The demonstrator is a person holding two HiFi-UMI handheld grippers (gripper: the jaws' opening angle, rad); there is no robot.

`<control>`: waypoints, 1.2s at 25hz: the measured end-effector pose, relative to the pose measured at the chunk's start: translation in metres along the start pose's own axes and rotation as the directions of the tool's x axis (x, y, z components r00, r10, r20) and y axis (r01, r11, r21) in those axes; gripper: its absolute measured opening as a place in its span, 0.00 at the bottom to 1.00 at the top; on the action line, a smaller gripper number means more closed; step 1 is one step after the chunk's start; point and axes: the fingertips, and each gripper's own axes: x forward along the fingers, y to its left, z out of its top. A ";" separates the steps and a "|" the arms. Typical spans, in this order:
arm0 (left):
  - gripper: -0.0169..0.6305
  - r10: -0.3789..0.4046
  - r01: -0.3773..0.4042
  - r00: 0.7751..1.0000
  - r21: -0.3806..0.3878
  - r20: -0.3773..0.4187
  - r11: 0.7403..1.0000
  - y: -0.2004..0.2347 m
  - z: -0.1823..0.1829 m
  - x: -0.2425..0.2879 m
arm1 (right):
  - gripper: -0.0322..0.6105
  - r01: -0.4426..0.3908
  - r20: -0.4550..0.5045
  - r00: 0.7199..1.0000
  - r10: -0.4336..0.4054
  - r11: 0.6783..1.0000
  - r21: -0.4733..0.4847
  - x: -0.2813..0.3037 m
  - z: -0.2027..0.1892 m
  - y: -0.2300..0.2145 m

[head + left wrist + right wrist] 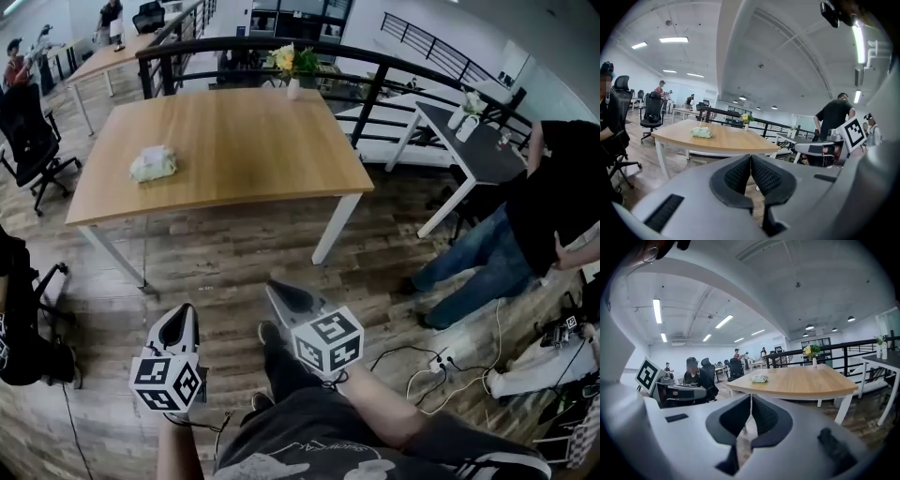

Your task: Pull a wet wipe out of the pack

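– How do the jaws stand?
– The left gripper [751,158] has its jaws clenched together, with nothing between them. The right gripper [751,399] is the same, pads meeting, empty.
– And the pack?
– The pale green soft wet-wipe pack [153,163] lies on the left part of the light wooden table with white legs [253,141]. Both grippers hang over the wood-plank floor [234,248], well apart from it.
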 end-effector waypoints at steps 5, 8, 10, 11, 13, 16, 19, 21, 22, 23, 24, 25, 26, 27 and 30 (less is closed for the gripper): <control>0.05 0.028 -0.028 1.000 -0.007 -0.004 1.000 0.023 0.006 0.014 | 0.09 -0.015 -0.005 1.000 0.015 1.000 0.009 0.030 0.004 -0.009; 0.05 0.044 -0.045 0.999 -0.012 -0.008 0.999 0.037 0.010 0.027 | 0.09 -0.026 -0.009 1.000 0.027 1.000 0.014 0.051 0.008 -0.017; 0.05 0.049 -0.049 0.999 -0.017 -0.012 0.999 0.044 0.014 0.038 | 0.09 -0.033 -0.017 0.999 0.033 0.999 0.015 0.066 0.011 -0.024; 0.05 0.050 -0.050 0.999 -0.017 -0.015 0.999 0.047 0.015 0.044 | 0.09 -0.034 -0.021 0.999 0.035 0.999 0.017 0.073 0.011 -0.029; 0.05 0.052 -0.052 0.998 -0.013 -0.023 0.999 0.054 0.017 0.057 | 0.09 -0.038 -0.030 0.999 0.038 0.999 0.022 0.088 0.012 -0.038; 0.05 0.061 -0.061 0.998 -0.010 -0.023 0.998 0.068 0.025 0.080 | 0.09 -0.047 -0.046 0.998 0.047 0.999 0.019 0.112 0.015 -0.054; 0.05 0.076 -0.076 0.997 -0.004 -0.020 0.997 0.081 0.040 0.106 | 0.09 -0.061 -0.047 0.997 0.061 0.998 0.014 0.137 0.027 -0.071; 0.05 0.084 -0.084 0.996 0.001 -0.019 0.996 0.088 0.052 0.123 | 0.09 -0.074 -0.047 0.996 0.074 0.997 0.011 0.154 0.038 -0.082; 0.05 0.086 -0.086 0.996 0.000 -0.017 0.996 0.090 0.057 0.131 | 0.09 -0.080 -0.048 0.996 0.080 0.997 0.008 0.162 0.043 -0.088; 0.05 0.087 -0.087 0.996 -0.002 -0.016 0.996 0.093 0.063 0.138 | 0.09 -0.086 -0.048 0.995 0.086 0.996 0.005 0.171 0.049 -0.093; 0.05 0.089 -0.089 0.996 -0.002 -0.015 0.996 0.095 0.068 0.146 | 0.09 -0.092 -0.046 0.995 0.092 0.996 0.004 0.180 0.055 -0.098; 0.05 0.092 -0.092 0.996 -0.001 -0.017 0.996 0.097 0.073 0.153 | 0.09 -0.097 -0.043 0.994 0.097 0.995 0.004 0.188 0.061 -0.104; 0.05 0.096 -0.096 0.995 0.000 -0.020 0.995 0.100 0.077 0.161 | 0.09 -0.104 -0.040 0.994 0.104 0.995 0.005 0.196 0.066 -0.109; 0.05 0.100 -0.100 0.995 0.001 -0.023 0.995 0.102 0.080 0.169 | 0.09 -0.113 -0.041 0.993 0.113 0.994 0.006 0.203 0.071 -0.115; 0.05 0.114 -0.115 0.993 -0.006 -0.029 0.993 0.107 0.090 0.189 | 0.09 -0.155 -0.050 0.987 0.156 0.988 0.012 0.221 0.078 -0.127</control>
